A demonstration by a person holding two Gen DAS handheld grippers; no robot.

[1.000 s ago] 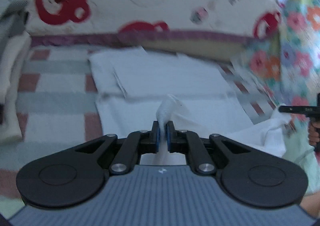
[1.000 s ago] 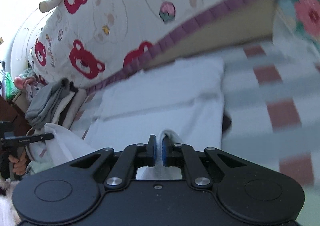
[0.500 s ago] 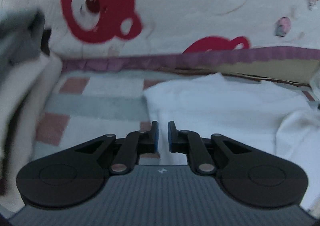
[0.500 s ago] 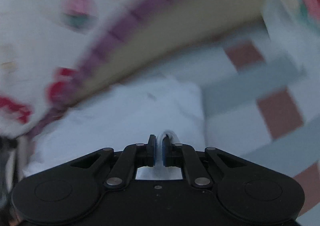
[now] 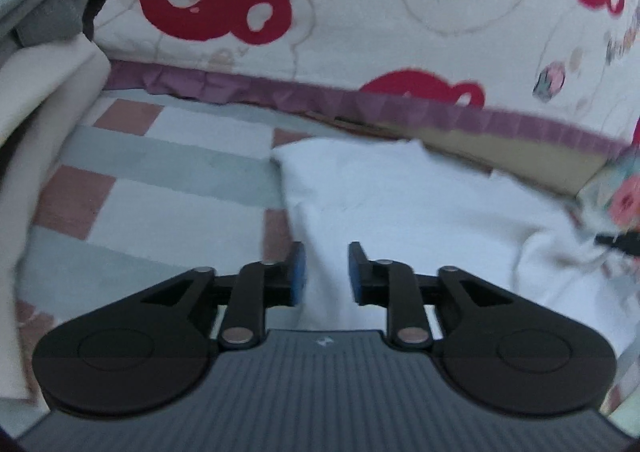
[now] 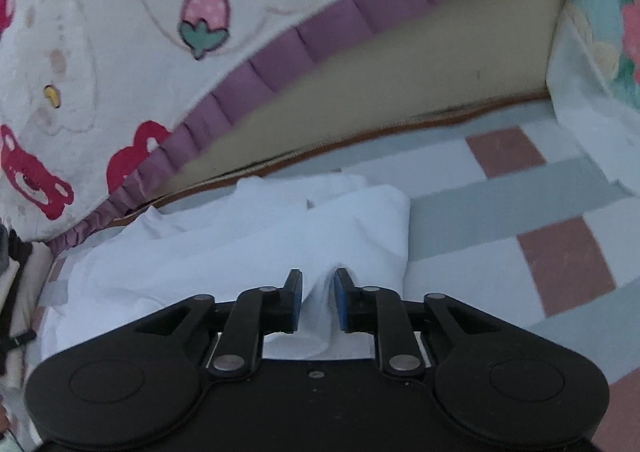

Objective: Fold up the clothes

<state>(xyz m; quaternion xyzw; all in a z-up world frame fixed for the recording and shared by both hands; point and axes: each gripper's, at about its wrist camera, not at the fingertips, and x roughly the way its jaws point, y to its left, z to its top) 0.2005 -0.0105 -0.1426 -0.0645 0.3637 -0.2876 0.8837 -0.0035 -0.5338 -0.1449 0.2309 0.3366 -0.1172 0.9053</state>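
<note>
Left wrist view: the left hand-held gripper (image 5: pixel 323 272) is no longer pinching the white garment (image 5: pixel 400 204). Its jaws have just been opening and now stand apart over the cloth, nothing pressed between them. The garment lies folded on the checked sheet (image 5: pixel 160 192), just below the bear-print quilt (image 5: pixel 360 12). Right wrist view: the right hand-held gripper (image 6: pixel 316 300) has just been letting go too; a ridge of white cloth still sits between its parted pads (image 6: pixel 295 308), loosely, not squeezed like a second ago.
</note>
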